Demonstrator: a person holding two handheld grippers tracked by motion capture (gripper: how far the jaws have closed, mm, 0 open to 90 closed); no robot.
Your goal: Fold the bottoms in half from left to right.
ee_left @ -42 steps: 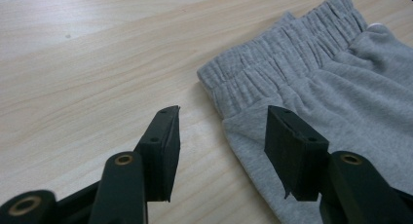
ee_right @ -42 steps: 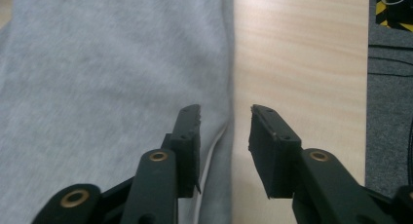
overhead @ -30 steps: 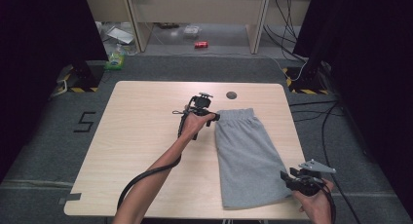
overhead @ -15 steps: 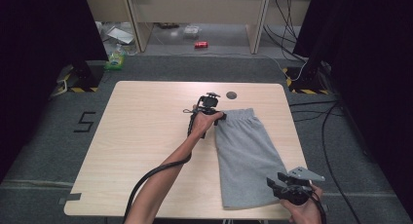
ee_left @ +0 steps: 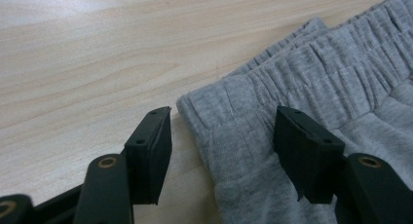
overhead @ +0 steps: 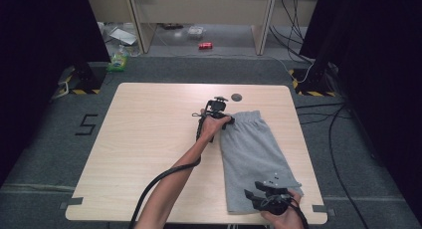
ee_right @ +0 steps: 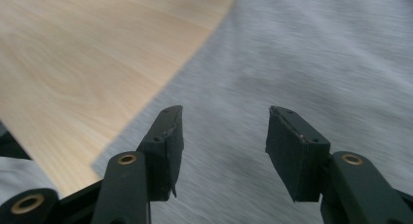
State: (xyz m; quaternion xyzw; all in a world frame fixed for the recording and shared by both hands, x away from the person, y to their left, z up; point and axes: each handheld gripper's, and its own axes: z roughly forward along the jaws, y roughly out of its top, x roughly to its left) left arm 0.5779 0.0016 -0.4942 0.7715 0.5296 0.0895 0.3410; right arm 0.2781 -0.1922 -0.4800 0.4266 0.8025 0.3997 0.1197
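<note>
Toward the far edge of the table [overhead: 149, 139], the left claw [ee_left: 221, 151] stands spread astride the waistband corner of the grey shorts [overhead: 251, 149], one jaw over bare wood, the other over cloth, nothing pinched yet. Down at the near right corner, the right claw [ee_right: 221, 151] is likewise spread over the hem end of the shorts, which lie flat along the table's right side. If either claw shuts too high, it likely catches one layer only, and the garment would sag unevenly when lifted.
</note>
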